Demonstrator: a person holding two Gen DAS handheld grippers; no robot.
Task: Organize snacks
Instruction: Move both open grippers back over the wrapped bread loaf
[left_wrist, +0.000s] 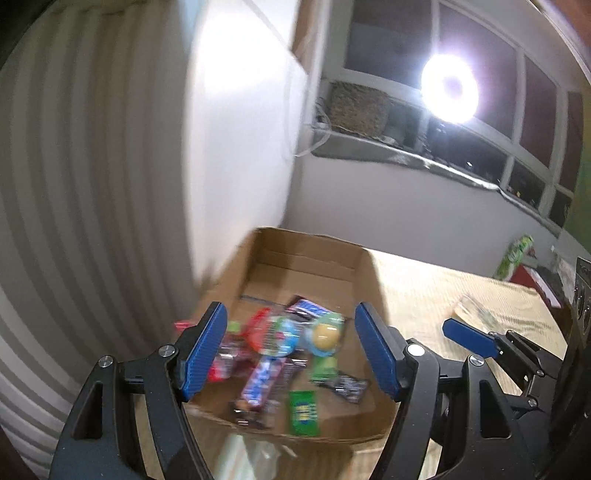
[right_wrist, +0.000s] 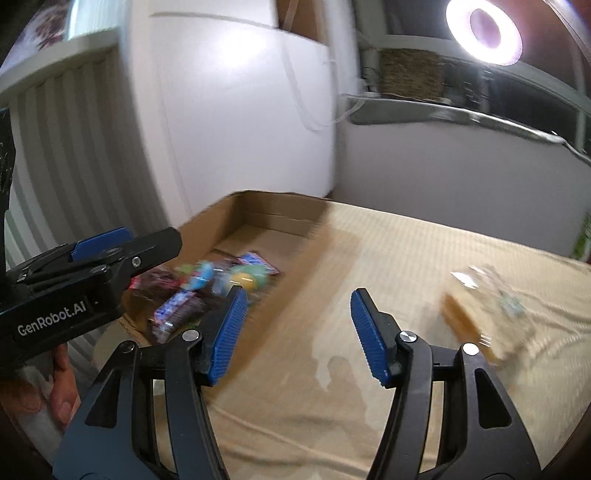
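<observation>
**Snacks in the box, both jaws apart**

Bright, blurred snack packets (left_wrist: 280, 347) lie heaped in the open brown cardboard box (left_wrist: 314, 254), beyond the left gripper (left_wrist: 290, 350), whose jaws stand apart and hold nothing. The right gripper (right_wrist: 299, 332), jaws apart and likewise bare, points at beige cloth (right_wrist: 388, 251); a clear-wrapped tan snack (right_wrist: 476, 325) lies right of its jaws.

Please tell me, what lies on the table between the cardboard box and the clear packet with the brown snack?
Only bare cloth: in the right wrist view the cardboard box and the clear packet are separated by empty beige tablecloth. The open right gripper hovers over it.
</observation>
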